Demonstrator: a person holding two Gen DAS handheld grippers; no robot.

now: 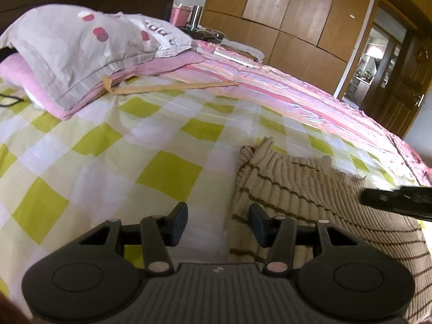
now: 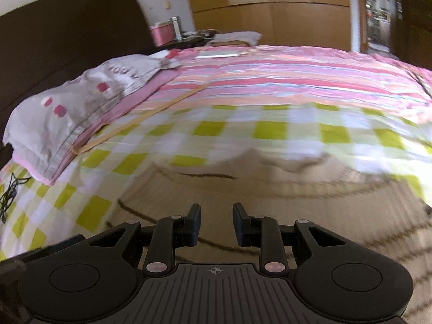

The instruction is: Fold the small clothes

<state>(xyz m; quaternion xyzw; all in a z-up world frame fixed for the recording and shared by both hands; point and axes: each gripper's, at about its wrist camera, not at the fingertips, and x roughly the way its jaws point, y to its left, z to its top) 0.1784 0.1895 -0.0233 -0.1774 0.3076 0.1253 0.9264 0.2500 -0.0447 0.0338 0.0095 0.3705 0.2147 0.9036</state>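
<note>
The striped sweater (image 1: 318,205) is spread on the checked bedcover (image 1: 108,162). Its left edge is found just under the left gripper (image 1: 218,224), whose jaws are apart and empty. The right gripper (image 2: 216,224), also apart and empty, is held above the sweater's middle.

The grey pillow (image 1: 81,46) carries large white printed letters near its far corner; they stand upside down toward both cameras and run partly into a fold, so no whole word can be read with certainty. In the right wrist view the same print is blurred. A small crosshair mark sits on the right gripper (image 2: 216,225) body
</note>
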